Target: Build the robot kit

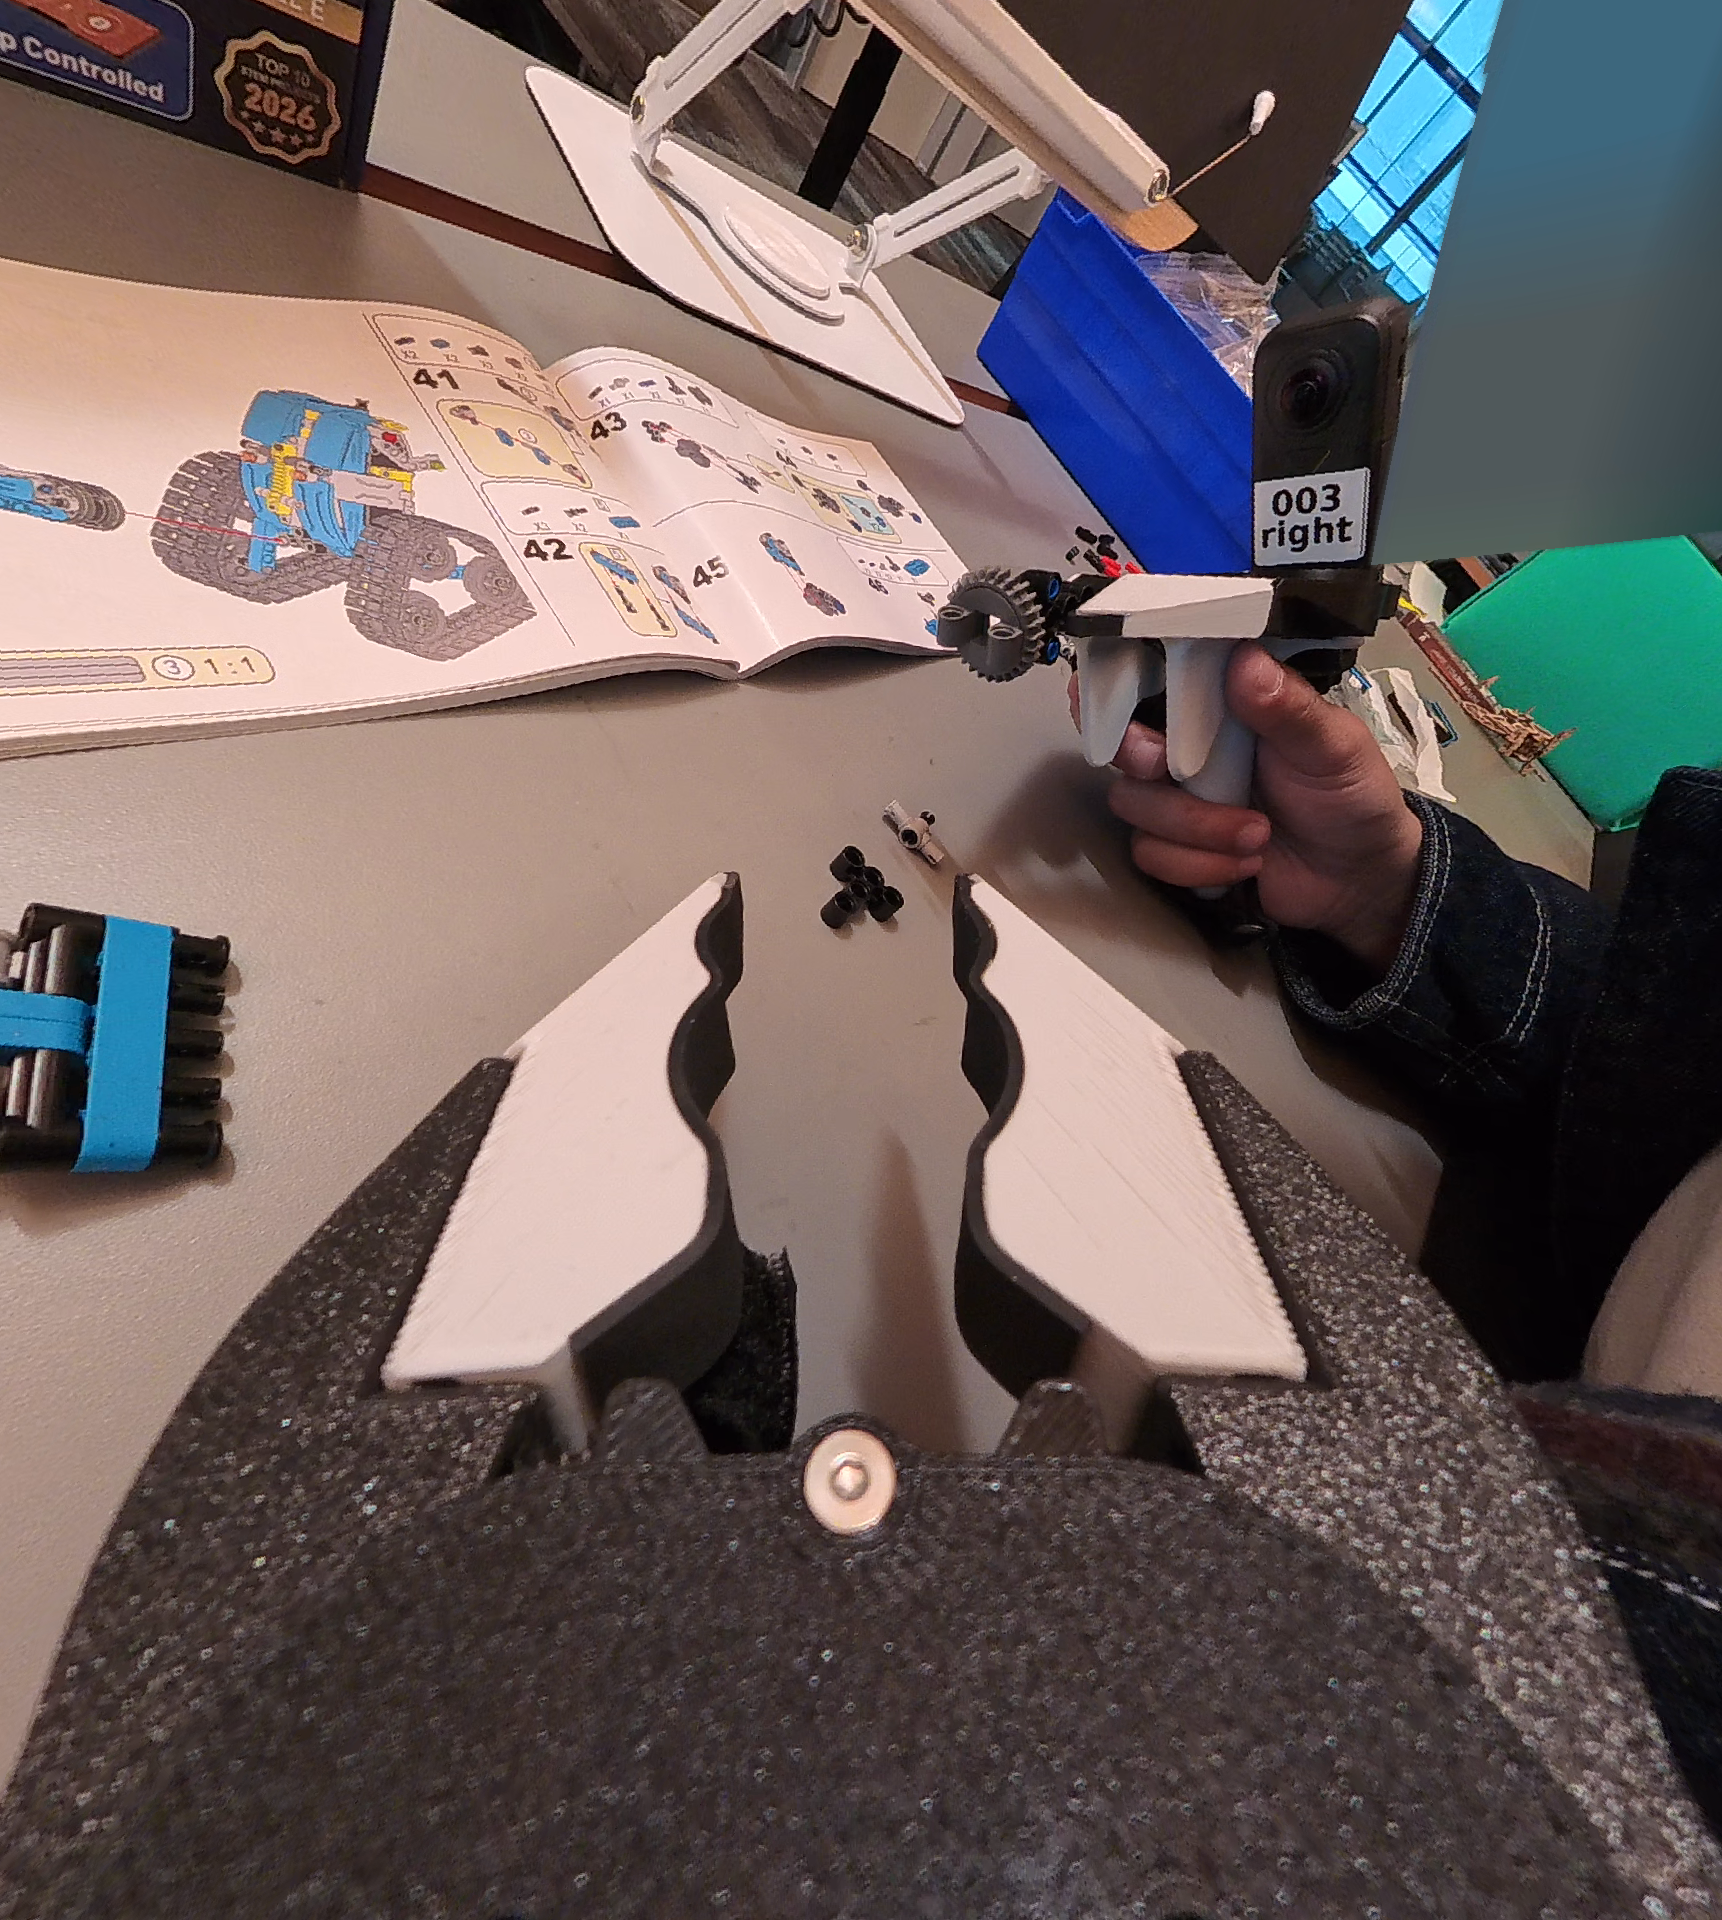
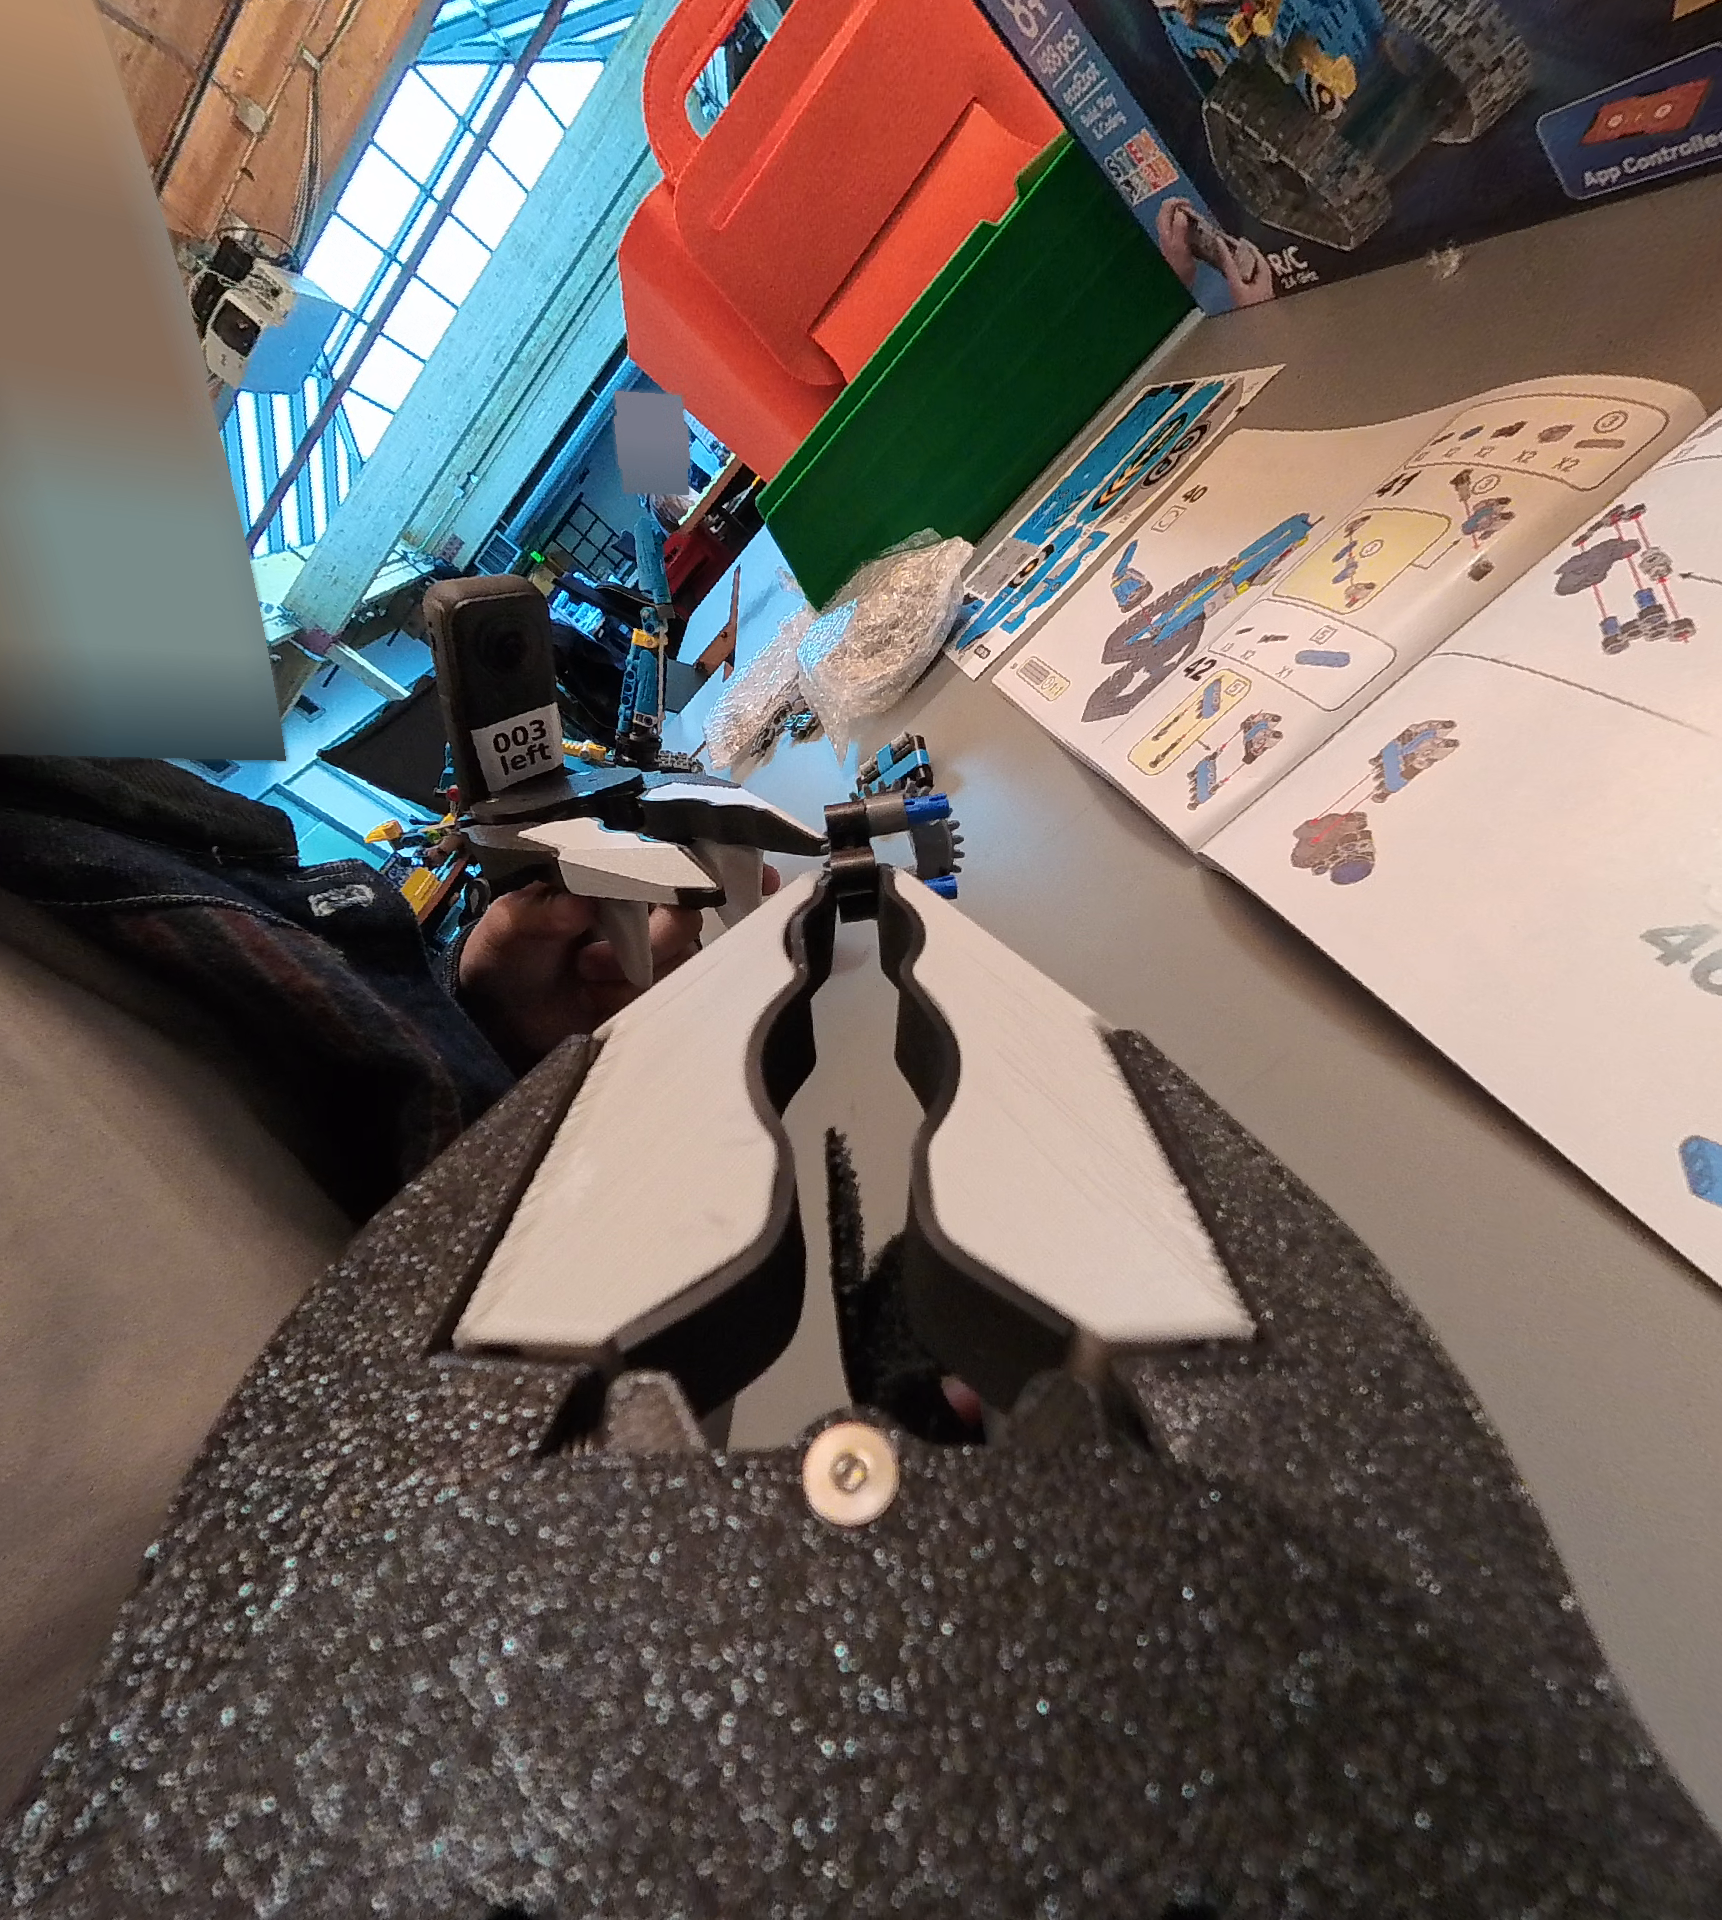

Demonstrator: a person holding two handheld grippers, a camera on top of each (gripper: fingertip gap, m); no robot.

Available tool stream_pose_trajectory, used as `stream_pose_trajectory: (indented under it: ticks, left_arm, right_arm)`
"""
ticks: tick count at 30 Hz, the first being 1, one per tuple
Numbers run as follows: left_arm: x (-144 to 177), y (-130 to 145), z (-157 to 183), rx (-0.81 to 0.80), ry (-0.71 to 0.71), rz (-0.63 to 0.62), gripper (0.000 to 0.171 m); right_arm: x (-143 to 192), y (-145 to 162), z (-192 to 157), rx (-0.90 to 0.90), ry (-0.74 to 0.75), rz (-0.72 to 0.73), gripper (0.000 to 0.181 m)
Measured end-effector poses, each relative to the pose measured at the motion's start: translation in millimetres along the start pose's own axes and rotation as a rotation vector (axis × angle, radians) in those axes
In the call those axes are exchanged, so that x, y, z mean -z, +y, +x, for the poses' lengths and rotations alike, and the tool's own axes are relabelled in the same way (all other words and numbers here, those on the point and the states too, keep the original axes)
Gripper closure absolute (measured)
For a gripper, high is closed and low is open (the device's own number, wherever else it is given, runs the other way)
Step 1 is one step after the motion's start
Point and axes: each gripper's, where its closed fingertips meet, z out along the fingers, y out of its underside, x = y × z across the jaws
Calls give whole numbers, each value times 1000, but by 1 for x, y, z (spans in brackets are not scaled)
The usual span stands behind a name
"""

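Note:
My left gripper (image 1: 844, 894) is open and empty, low over the grey table (image 1: 524, 831). Just beyond its fingertips lies a small cluster of black connector pieces (image 1: 862, 900) and a small grey pin piece (image 1: 911, 830). My right gripper (image 2: 852, 896) is shut on a small gear assembly (image 2: 893, 831), a grey toothed wheel with black and blue pins, held above the table. The right gripper also shows in the left wrist view (image 1: 1096, 623), gripped by a hand, with the gear assembly (image 1: 997, 623) at its tip. The left gripper shows in the right wrist view (image 2: 732, 831).
A blue, black and grey sub-assembly (image 1: 72, 1044) lies at the left. An open instruction booklet (image 1: 337, 540) lies beyond. A white stand base (image 1: 763, 270), blue bin (image 1: 1127, 384), product box (image 1: 140, 73), orange and green bins (image 2: 888, 312) and plastic bags (image 2: 867, 623) stand around. The gap from one gripper's tips to the other's is roughly 11 cm. The right tips stand about 7 cm off the small grey pin piece (image 1: 911, 830).

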Motion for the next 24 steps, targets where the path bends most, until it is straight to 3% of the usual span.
stream_pose_trajectory:
  ticks: [18,24]
  left_arm:
    - [0,-1,2,-6,10,4,131]
    - [-6,-17,37,30,184,77,130]
  right_arm:
    - [-1,2,0,-15,-3,-13,173]
    - [-9,9,-10,-84,-62,-55,174]
